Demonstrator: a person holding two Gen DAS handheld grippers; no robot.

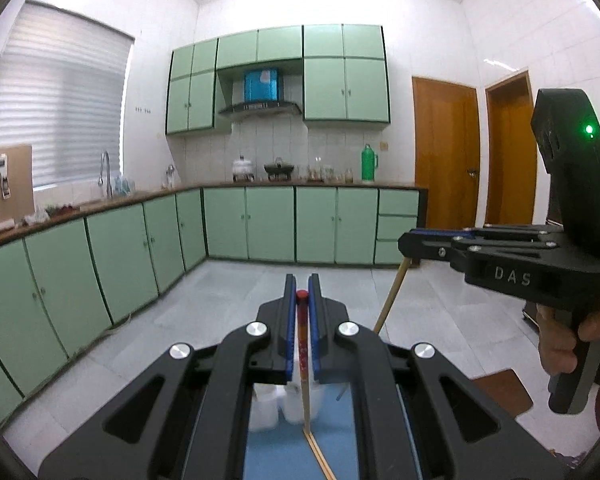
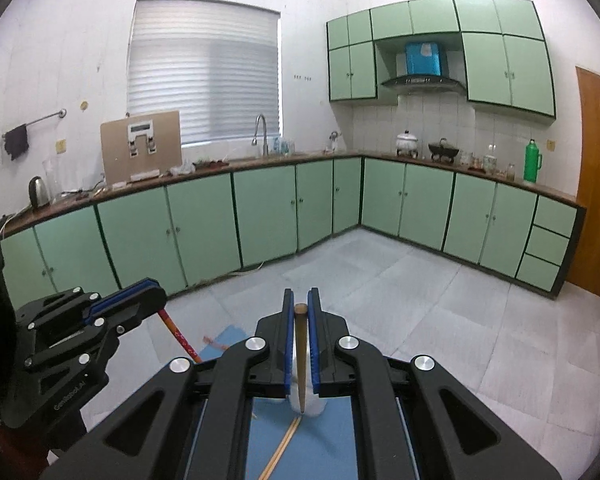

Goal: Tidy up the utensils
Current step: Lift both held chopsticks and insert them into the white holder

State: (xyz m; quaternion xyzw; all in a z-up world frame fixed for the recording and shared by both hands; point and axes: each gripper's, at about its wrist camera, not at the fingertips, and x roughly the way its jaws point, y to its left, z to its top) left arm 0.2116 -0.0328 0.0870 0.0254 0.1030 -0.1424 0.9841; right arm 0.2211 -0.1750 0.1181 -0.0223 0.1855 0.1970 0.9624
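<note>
So we've got two chopsticks in play here. The red-topped chopstick [image 1: 302, 344] sits pinched in our left tool [image 1: 301, 280], jaws closed right down on it near its thick upper end, the thin end hanging down toward the blue mat [image 1: 268, 456]. The plain wooden chopstick [image 2: 301, 356] is the same story in our right tool [image 2: 301, 294]: clamped shut near the top, tip pointing down over the white holder [image 2: 314, 404].

Handling-wise, we reckon these are about as light as it gets, stiff and thin, but round and smooth, so they could easily pivot or slide between the pads. Gripping near the thick end looks like the sensible spot, since the long tail then hangs straight and is easier to aim.

Below, a loose pair of chopsticks [image 2: 280, 452] lies on the mat near us, just in front of the holder. The mat covers the desk, and past it there's grey floor tile [image 2: 420, 300] and then the green cabinets [image 2: 268, 216] far off. A hand [image 1: 560, 340] shows on the right tool's grip.
</note>
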